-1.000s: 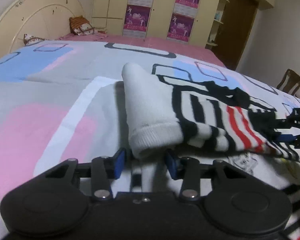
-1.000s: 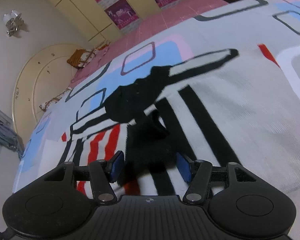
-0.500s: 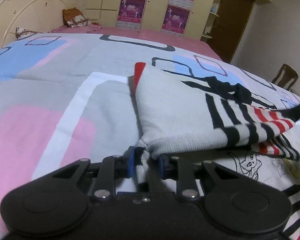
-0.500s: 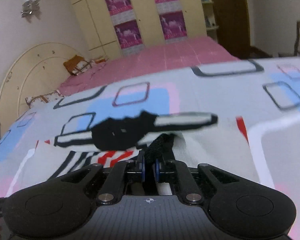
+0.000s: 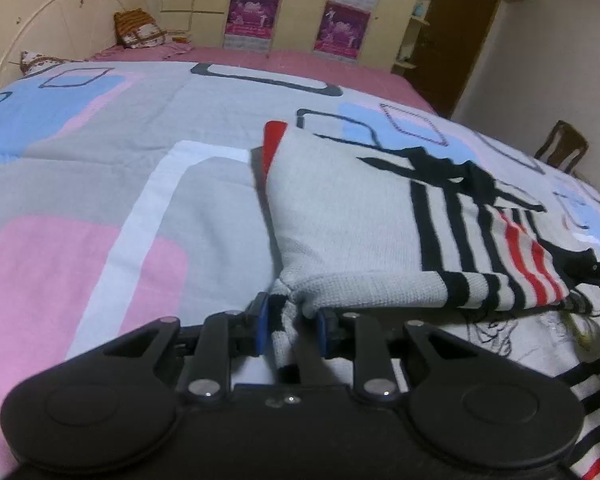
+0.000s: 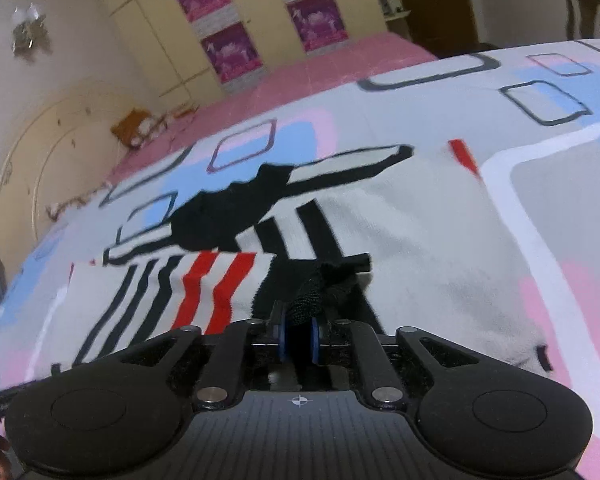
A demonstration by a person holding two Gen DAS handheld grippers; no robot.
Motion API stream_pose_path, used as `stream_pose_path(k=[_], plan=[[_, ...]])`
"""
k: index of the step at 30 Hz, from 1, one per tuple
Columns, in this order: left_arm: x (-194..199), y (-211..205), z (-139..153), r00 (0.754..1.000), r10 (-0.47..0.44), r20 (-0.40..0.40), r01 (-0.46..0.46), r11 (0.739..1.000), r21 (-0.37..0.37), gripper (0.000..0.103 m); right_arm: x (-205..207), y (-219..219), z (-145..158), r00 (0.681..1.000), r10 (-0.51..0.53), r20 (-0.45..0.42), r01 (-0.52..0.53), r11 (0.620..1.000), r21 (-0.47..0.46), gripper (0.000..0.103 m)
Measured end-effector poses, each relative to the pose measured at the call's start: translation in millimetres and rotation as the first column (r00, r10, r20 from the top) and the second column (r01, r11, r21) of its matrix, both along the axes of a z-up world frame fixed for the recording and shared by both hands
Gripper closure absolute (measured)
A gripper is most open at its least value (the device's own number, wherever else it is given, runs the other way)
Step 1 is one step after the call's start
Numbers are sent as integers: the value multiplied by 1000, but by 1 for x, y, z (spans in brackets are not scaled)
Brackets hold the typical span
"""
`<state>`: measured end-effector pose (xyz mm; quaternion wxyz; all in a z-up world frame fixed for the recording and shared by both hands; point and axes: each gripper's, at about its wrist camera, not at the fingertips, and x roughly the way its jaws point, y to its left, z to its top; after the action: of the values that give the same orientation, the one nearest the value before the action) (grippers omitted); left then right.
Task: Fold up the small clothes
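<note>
left gripper [image 5: 291, 326] clamped on grey hem of striped sweater [image 5: 360, 220]; right gripper [image 6: 299, 338] pinching its black edge, lifted over patterned bedspread [image 5: 140, 184].

A small grey sweater [image 5: 340, 216] with black and red stripes lies folded over on the bed [image 5: 100, 184].

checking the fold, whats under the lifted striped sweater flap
Under the striped sweater flap lies a white garment with a cartoon drawing, on the patterned bedspread. The rest is covered.
</note>
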<state>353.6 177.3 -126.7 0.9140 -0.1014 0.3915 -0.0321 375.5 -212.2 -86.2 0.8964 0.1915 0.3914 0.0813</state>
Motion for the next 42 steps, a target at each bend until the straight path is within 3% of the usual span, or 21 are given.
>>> stream_pose_path(k=[1, 3, 5, 7, 8, 9, 10, 12, 14, 19, 21, 24, 25, 28, 31, 32, 34, 35, 36, 39, 42], plan=[[-2, 2, -1, 1000, -13, 7, 13, 1000, -14, 68, -5, -2, 4, 999, -34, 15, 34, 999, -37, 33], [-12, 10, 3, 999, -22, 29, 24, 998, -57, 61, -13, -10, 15, 997, -26, 79, 29, 999, -33, 33], [-30, 17, 17, 995, 24, 98, -17, 997, -73, 63, -11, -17, 20, 996, -26, 83, 28, 999, -28, 38], [-36, 12, 36, 982, 55, 179, -42, 996, -75, 63, -1, -21, 16, 998, -20, 53, 21, 1000, -10, 61], [-31, 3, 39, 981, 32, 189, -20, 997, -69, 63, 6, -21, 12, 999, -17, 28, 17, 1000, 11, 68], [-22, -7, 41, 982, 1, 186, 9, 999, -51, 63, 12, -19, 7, 1000, -5, 14, 5, 1000, 17, 83], [-12, -20, 40, 984, -29, 178, 34, 999, -23, 63, 17, -14, 2, 1000, 6, 4, -6, 1000, 5, 88], [11, -40, 29, 991, -79, 110, 76, 996, 36, 60, 27, -3, -13, 998, 22, -63, -25, 999, -42, 88], [34, -44, 11, 995, -98, 9, 97, 994, 52, 62, 27, 2, -14, 998, 27, -60, -31, 997, -75, 88], [85, -28, 32, 990, -91, 106, 92, 996, -10, 62, 42, -4, 7, 999, 25, 32, -21, 993, -118, 88], [115, -26, 30, 991, -91, 99, 92, 996, -10, 62, 60, -2, 6, 998, 45, 35, -41, 991, -124, 88], [152, -19, 9, 998, -57, 5, 57, 997, 46, 60, 81, 12, -7, 993, 119, 1, -117, 971, -207, 88], [154, -12, 3, 998, -56, -3, 57, 997, 56, 60, 86, 12, -16, 996, 80, -39, -88, 960, -267, 88], [150, -9, 7, 999, -54, 2, 54, 995, 84, 64, 86, -1, -21, 999, 13, -50, -24, 973, -230, 88], [133, -21, 28, 996, -53, 75, 46, 995, 91, 59, 73, 14, -1, 999, 22, 26, -15, 970, -243, 87], [128, -34, 34, 992, -81, 98, 74, 994, 78, 56, 70, 23, 5, 997, 42, 58, -29, 977, -210, 86], [125, -64, 39, 980, -157, 119, 147, 985, 92, 46, 72, 54, 9, 989, 106, 99, -81, 971, -226, 31], [124, -79, 38, 976, -186, 117, 175, 980, 94, 46, 72, 72, 10, 981, 160, 114, -131, 965, -226, 31], [124, -89, 35, 973, -206, 108, 197, 977, 83, 46, 73, 84, 9, 975, 198, 101, -173, 962, -211, 31], [125, -104, 21, 977, -201, 78, 195, 978, 73, 47, 78, 120, -3, 960, 278, 36, -260, 932, -252, 67], [125, -102, 4, 985, -171, 31, 168, 981, 97, 49, 73, 134, -23, 949, 316, -9, -303, 900, -313, 69]])
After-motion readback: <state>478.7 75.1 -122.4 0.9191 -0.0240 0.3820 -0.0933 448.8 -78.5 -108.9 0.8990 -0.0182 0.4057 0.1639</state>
